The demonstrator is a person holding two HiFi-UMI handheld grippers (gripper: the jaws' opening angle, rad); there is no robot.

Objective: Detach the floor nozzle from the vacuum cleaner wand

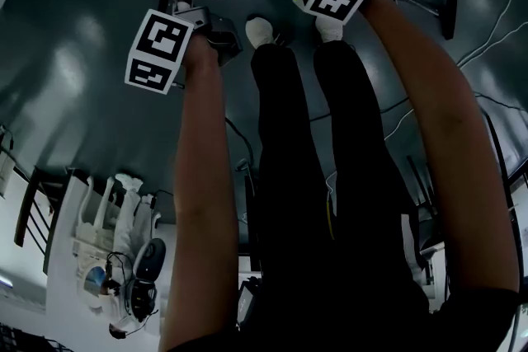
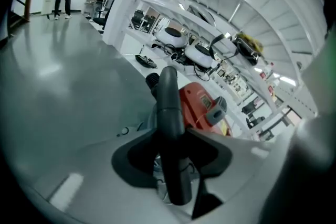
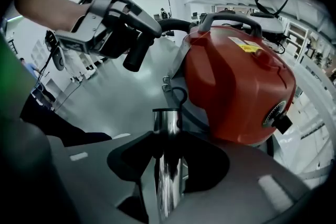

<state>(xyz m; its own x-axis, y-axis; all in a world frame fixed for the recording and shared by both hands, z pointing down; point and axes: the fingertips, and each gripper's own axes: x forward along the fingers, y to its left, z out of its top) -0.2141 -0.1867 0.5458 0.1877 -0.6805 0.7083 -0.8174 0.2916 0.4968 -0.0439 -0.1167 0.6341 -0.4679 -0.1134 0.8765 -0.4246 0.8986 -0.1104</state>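
Both clamped. The left claw (image 2: 173,159) grips the black curved hose handle (image 2: 169,107), pads pressing on both sides, probably to hold the hose end clear of the work. The right claw (image 3: 168,165) grips the chrome wand (image 3: 167,128) just below its open upper end, which fixes the tube for pulling. In the right gripper view the wand end and the hose handle are apart, not joined.

The red canister vacuum (image 3: 236,81) sits just behind both claws on the floor (image 1: 74,62).

In the head view the wand runs from the right claw across the floor to the black floor nozzle (image 1: 449,15) at its far end. It looks attached, but it's small and dark there, so not certain.

Judgement: the nozzle is well apart from either claw and the detach is not yet done. One claw likely needs a grip nearer that joint.
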